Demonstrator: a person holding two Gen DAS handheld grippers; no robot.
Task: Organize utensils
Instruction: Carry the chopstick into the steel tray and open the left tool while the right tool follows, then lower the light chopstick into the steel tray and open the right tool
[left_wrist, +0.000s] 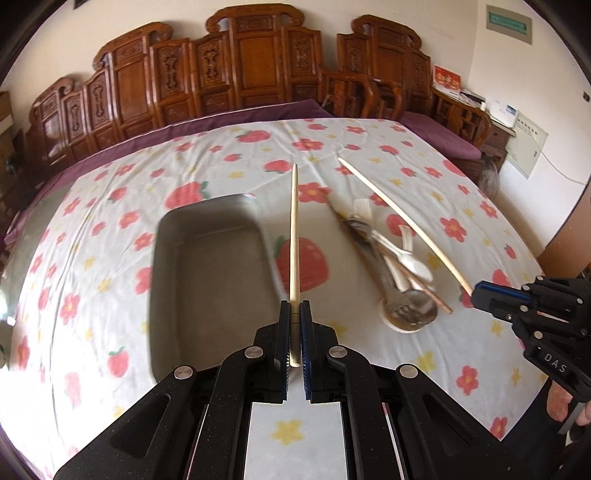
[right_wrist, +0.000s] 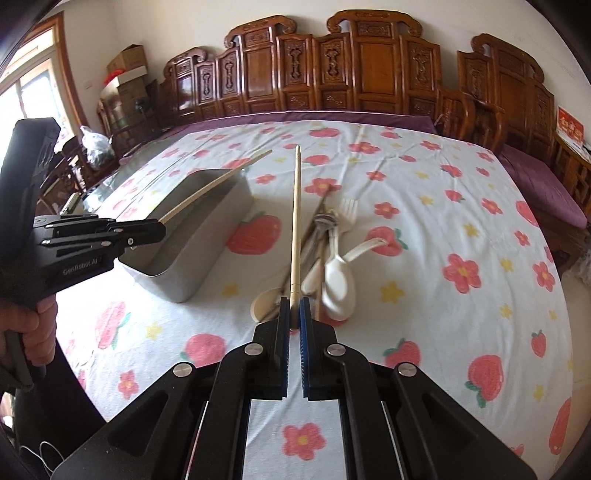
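Note:
My left gripper (left_wrist: 294, 314) is shut on a pale wooden chopstick (left_wrist: 294, 229) that points away from me, just right of the grey metal tray (left_wrist: 214, 280). In the right wrist view the same left gripper (right_wrist: 159, 226) holds its chopstick (right_wrist: 214, 184) slanting above the tray (right_wrist: 207, 251). My right gripper (right_wrist: 294, 314) is shut on a second chopstick (right_wrist: 296, 221) above the utensil pile. That pile holds white spoons (right_wrist: 340, 280), a fork (right_wrist: 347, 210) and a wooden spoon (right_wrist: 264, 302). The left wrist view shows the pile (left_wrist: 391, 258) and the right gripper (left_wrist: 480, 291) with its chopstick (left_wrist: 402, 218).
A floral tablecloth (right_wrist: 443, 221) with strawberries covers the table. Carved wooden chairs (right_wrist: 369, 74) line the far edge, and purple cushions (right_wrist: 535, 177) sit at the right. A person's hand (right_wrist: 33, 328) grips the left handle. Boxes (right_wrist: 129, 62) are stacked at the far left.

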